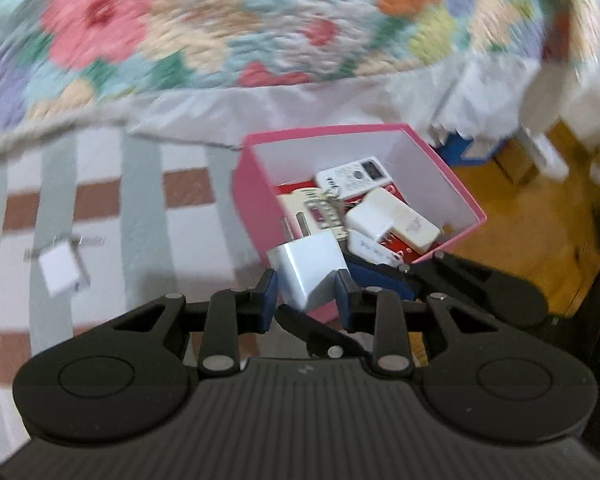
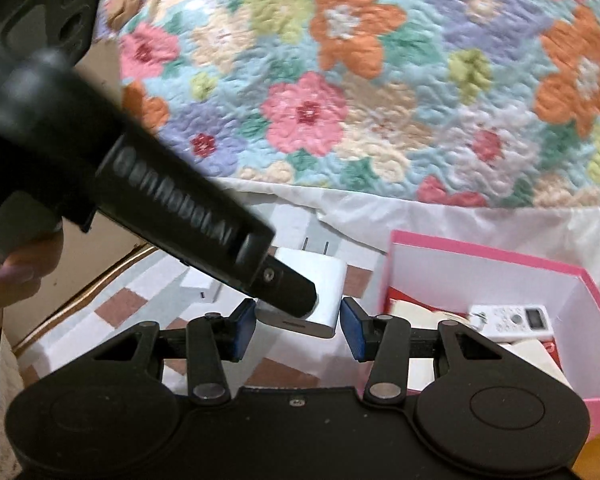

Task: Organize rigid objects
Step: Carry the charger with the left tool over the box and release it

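A white plug-in charger (image 1: 304, 268) hangs in the air, and my left gripper (image 1: 307, 286) is shut on it with blue pads on both sides. In the right wrist view the same charger (image 2: 324, 280), prongs pointing away, sits between the pads of my right gripper (image 2: 298, 314), which is shut across its wider sides. The black body of the left tool (image 2: 160, 200) crosses in from the upper left, its tip resting on the charger. Just behind stands a pink box (image 1: 328, 134) (image 2: 480, 248) holding a white remote (image 1: 356, 174) (image 2: 512, 322), a white adapter (image 1: 392, 220) and several other small items.
Another white charger (image 1: 62, 274) (image 2: 202, 292) lies loose on the striped cloth (image 1: 140, 200) to the left. A floral quilt (image 1: 220, 20) (image 2: 380, 100) fills the background. Wooden floor (image 1: 520, 220) shows right of the box. A person's hand (image 2: 8, 276) holds the left tool.
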`<state>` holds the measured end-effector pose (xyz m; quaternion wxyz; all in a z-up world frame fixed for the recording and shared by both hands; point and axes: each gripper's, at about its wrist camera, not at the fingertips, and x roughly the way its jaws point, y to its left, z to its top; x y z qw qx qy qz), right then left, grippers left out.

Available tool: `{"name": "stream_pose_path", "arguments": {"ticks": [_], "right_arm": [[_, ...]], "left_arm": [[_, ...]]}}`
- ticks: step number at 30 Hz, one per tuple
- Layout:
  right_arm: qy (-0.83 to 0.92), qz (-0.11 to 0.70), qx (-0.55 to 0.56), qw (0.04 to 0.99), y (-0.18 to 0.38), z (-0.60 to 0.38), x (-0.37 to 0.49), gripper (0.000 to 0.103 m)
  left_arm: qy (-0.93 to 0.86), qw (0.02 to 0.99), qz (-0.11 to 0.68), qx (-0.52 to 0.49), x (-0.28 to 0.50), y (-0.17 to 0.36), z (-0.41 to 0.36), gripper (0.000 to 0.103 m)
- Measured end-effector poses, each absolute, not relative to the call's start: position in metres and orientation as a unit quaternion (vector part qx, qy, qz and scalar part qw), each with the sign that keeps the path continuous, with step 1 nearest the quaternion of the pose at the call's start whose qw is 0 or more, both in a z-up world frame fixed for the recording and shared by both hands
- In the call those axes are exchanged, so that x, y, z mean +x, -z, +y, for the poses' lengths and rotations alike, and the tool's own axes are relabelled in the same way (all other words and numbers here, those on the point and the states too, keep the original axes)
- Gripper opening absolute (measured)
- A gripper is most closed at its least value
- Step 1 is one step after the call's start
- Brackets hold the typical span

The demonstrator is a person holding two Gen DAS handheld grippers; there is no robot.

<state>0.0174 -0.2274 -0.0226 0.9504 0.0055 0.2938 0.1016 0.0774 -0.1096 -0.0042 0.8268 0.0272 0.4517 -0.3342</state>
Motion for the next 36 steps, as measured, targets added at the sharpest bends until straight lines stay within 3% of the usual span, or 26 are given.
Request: {"name": "stream_pose_path", "arguments": {"ticks": [14,19,28,36], "right_arm": [[-0.101,0.395,0.100,0.907,0.040,-0.343,0.063,0.052],[-0.094,0.445,0.145,0.879,0.058,-0.368,0.079,0.052],[-0.062,0.499,0.109,0.858,0.068,-0.395,0.088,0.052],[-0.008,0.500,0.056,0.864,0.079,-0.411,0.093,0.051]], "left_arm": [[0.330,0.785,0.522,0.052,0.113,0.021,-0.225,0.029],[0.311,0.749,0.585,-0.001,0.141,0.046,-0.242,0.029],[0.309,0.713,0.626,-0.069,0.153,0.080,-0.272,0.029],[0.319,0.703,0.626,-0.112,0.166,0.105,-0.297,0.030]]}}
